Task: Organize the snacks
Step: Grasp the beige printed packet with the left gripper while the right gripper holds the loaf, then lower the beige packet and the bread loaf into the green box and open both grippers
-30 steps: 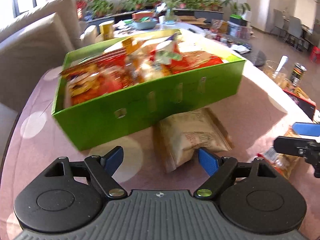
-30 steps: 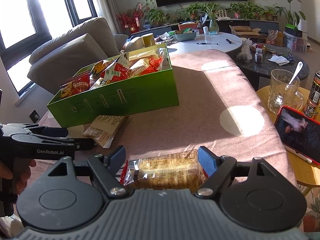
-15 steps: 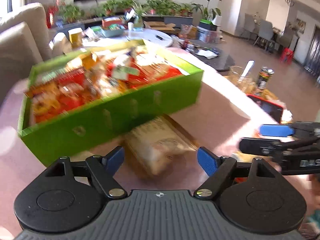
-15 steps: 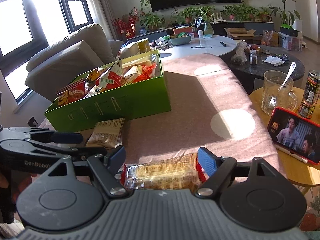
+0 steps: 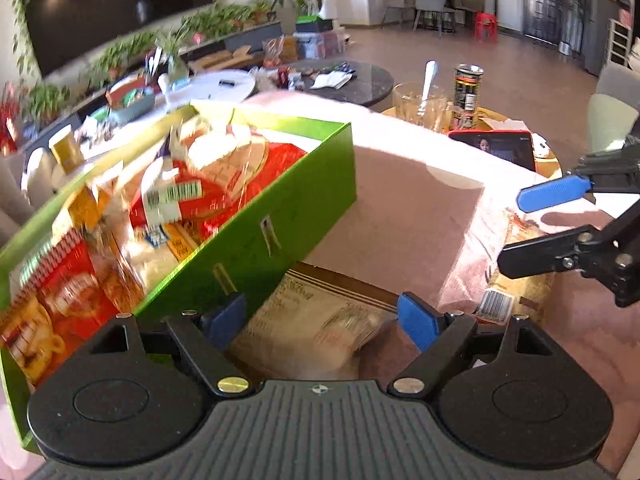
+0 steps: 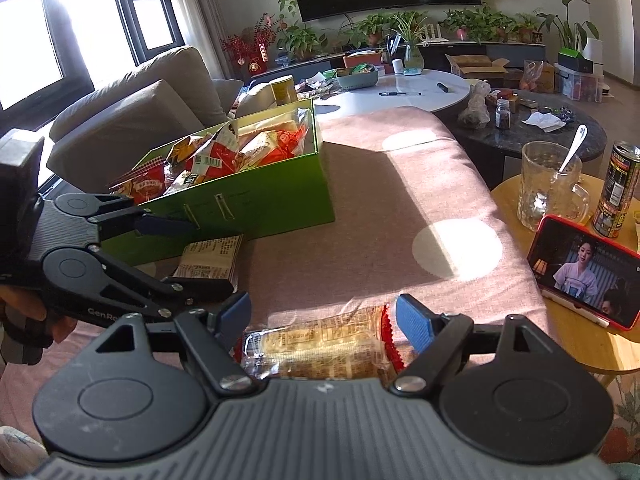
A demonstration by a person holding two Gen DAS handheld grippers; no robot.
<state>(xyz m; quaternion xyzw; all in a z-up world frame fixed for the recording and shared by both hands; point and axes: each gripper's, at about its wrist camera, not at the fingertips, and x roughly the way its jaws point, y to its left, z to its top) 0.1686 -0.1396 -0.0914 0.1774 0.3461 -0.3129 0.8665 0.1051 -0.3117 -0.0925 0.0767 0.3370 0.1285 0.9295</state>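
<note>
Pink cloth covers the bench (image 6: 400, 200), and the green box (image 6: 256, 196), already full of snacks, stands at centre left of the right wrist view. Against its front wall lies the tan packet (image 5: 320, 320); in the left wrist view it sits at bottom centre, between the spread fingers of the left gripper (image 5: 320, 316), whose jaws have just been opening and do not press it. Its long axis points away, toward the box. The right gripper (image 6: 322, 318) is also spread, around a clear biscuit packet (image 6: 316, 348) lying crosswise, not pinched. I judge each gripper is nearest its own packet.
</note>
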